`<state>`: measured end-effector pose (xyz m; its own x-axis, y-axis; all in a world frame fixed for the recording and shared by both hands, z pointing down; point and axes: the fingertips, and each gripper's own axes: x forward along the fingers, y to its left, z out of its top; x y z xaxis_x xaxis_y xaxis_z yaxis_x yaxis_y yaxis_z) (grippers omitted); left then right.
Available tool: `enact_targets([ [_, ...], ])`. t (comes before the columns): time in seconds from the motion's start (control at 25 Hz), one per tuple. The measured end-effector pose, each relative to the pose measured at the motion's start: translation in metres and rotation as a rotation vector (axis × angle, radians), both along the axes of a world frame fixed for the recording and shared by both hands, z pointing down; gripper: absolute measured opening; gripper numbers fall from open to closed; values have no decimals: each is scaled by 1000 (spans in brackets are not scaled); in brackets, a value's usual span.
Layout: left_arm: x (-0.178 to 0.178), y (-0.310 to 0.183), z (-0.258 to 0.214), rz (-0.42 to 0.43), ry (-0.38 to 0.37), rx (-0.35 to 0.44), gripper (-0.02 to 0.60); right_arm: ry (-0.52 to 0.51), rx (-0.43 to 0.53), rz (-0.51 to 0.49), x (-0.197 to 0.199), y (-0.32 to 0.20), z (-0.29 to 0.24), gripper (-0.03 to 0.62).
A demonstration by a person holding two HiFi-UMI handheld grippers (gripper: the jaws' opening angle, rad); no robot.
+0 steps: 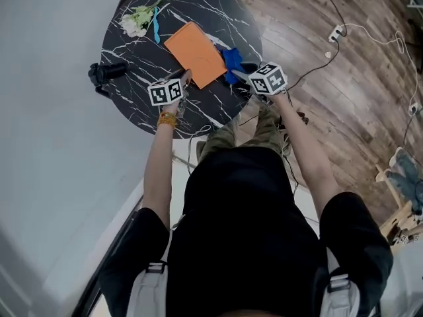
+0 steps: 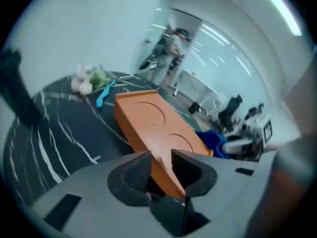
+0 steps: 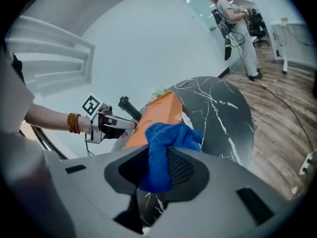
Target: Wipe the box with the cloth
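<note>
Head view: box [image 1: 195, 55] lies flat on desk [image 1: 132, 94], long axis diagonal, far-left to near-right. Left gripper [image 2: 160, 153] fingers apart astride its near corner; right gripper [image 3: 159, 152] fingers clamp cloth [image 3: 166, 138] beside it.

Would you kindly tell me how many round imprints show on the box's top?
2. One imprint lies on the box's far half; the other lies on the near half, by the left claw, which covers the near corner.
</note>
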<state>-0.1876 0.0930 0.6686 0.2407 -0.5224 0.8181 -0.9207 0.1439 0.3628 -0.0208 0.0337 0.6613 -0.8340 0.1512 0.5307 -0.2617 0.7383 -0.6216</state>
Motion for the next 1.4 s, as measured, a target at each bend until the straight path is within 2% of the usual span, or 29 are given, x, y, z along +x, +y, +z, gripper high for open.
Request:
enact_targets([
  [0.04, -4, 2, 2, -118, 112, 12, 163, 4, 13, -1, 0, 1, 0, 91],
  [0.08, -6, 2, 6, -208, 198, 19, 176, 10, 25, 5, -2, 0, -1, 91],
  [0.16, -8, -2, 17, -313, 308, 16, 178, 39, 77, 1, -11, -5, -3, 91],
  [0.24, -10, -6, 27, -399, 386, 3, 185, 113, 190, -59, -23, -6, 1, 91],
  [0.32, -11, -8, 32, -460, 442, 0, 202, 212, 354, -185, -39, 1, 6, 91],
  [0.44, -9, -9, 33, -479, 471, 4, 201, 304, 606, -453, -70, 40, 5, 89],
  [0.52, -10, -8, 34, -483, 476, 2, 202, 285, 676, -617, -94, 83, 3, 88],
  [0.6, -10, -8, 34, -477, 483, -5, 201, 277, 691, -700, -108, 107, 4, 86],
  [0.68, -10, -8, 33, -458, 483, -10, 202, 313, 622, -656, -103, 93, 8, 86],
  [0.76, -10, -9, 33, -451, 481, -9, 201, 366, 540, -499, -80, 49, 10, 84],
  [0.84, -9, -10, 34, -462, 487, -3, 202, 418, 502, -345, -53, 10, 8, 84],
  [0.92, -9, -10, 34, -484, 492, 7, 201, 435, 486, -254, -44, 1, 6, 83],
  [0.96, -9, -9, 34, -497, 495, 8, 199, 425, 502, -252, -47, 8, 5, 83],
  [1.04, -8, -5, 35, -507, 498, -7, 199, 378, 579, -350, -58, 36, 2, 83],
  [1.08, -5, -3, 33, -481, 487, -20, 197, 344, 602, -409, -62, 49, 0, 83],
  [1.12, -1, 0, 28, -419, 458, -27, 187, 306, 593, -427, -62, 56, -4, 84],
  [1.16, 6, 4, 20, -319, 402, -16, 188, 262, 551, -391, -58, 54, -9, 84],
  [1.2, 13, 8, 8, -191, 310, 15, 211, 216, 481, -310, -51, 44, -15, 84],
  [1.24, 20, 12, -5, -45, 177, 61, 235, 171, 401, -211, -42, 29, -22, 83],
  [1.28, 28, 17, -18, 114, 11, 112, 248, 131, 331, -122, -32, 14, -31, 83],
  [1.32, 38, 22, -29, 274, -160, 156, 263, 100, 283, -57, -22, -1, -40, 83],
  [1.36, 52, 26, -36, 420, -298, 187, 268, 81, 260, -20, -14, -12, -47, 83],
  [1.4, 67, 28, -38, 533, -378, 197, 268, 72, 253, -3, -8, -20, -51, 83],
])
